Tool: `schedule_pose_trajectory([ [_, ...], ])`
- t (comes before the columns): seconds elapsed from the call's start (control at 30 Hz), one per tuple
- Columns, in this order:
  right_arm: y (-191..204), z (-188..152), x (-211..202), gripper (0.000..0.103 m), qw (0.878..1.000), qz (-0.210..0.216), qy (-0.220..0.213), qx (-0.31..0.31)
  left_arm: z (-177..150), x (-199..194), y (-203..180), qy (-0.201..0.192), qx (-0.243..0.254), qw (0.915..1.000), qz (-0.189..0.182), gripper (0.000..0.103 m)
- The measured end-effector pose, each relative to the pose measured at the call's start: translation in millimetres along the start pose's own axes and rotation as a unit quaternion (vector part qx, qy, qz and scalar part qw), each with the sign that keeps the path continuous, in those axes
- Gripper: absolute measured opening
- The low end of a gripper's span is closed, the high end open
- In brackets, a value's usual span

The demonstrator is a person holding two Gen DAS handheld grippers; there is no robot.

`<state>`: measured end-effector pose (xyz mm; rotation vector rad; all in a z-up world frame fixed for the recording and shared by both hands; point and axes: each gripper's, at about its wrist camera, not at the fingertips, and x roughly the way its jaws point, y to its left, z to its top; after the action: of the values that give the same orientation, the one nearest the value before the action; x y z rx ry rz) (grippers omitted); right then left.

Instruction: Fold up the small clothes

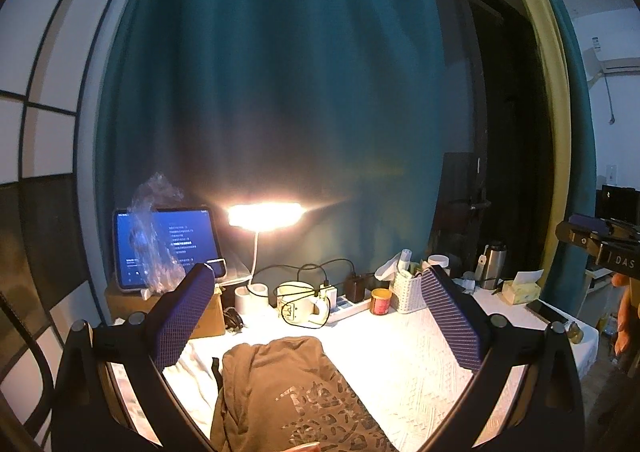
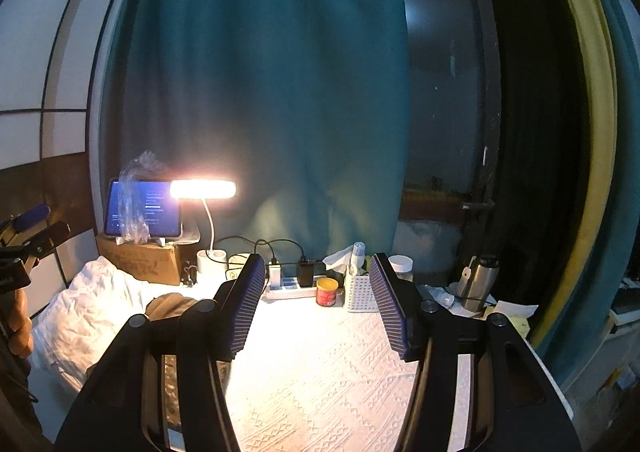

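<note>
- Left claw (image 1: 316, 316): fingers spread wide, nothing between them, raised over the surface (image 1: 404, 368).
- Brown garment (image 1: 296, 392) with metallic print: lying flat at lower centre of left wrist view, between and below the blue pads (image 1: 182, 316); no contact with either pad.
- White cloth (image 1: 192, 366) just left of the garment, partly under its edge.
- Right claw (image 2: 318, 306): fingers apart, empty, above bare white textured cover (image 2: 320, 372).
- Brown garment again at centre left of right wrist view, mostly hidden behind the left finger; crumpled white cloth beside it.
- Lit desk lamp (image 1: 264, 216) at mid frame, tablet (image 1: 168, 248) on cardboard box (image 1: 208, 316) to its left.
- Mug (image 1: 296, 304), power strip (image 2: 288, 288), red tin (image 2: 327, 291), steel flask (image 2: 480, 284) along the rear of the surface.
- Teal curtain (image 1: 272, 72) filling upper centre.
</note>
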<state>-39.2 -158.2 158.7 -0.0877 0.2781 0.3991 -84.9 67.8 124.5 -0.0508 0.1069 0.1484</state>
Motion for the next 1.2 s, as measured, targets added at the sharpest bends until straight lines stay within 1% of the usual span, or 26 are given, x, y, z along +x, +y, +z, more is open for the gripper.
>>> schedule_pose_trajectory([
  [0.2,-1.7,-0.9,11.0,0.058,1.0,-0.003,0.009,0.004,-0.9,12.2,0.7,0.011,0.001,0.9999,-0.005,0.102],
  [0.7,-4.8,1.9,26.6,0.058,1.0,-0.007,0.009,0.007,2.3,24.3,2.1,0.013,0.004,0.9999,-0.007,0.102],
  [1.2,-3.4,2.2,29.3,0.058,1.0,-0.006,0.013,0.007,1.9,25.5,3.1,0.014,0.004,0.9999,-0.008,0.102],
])
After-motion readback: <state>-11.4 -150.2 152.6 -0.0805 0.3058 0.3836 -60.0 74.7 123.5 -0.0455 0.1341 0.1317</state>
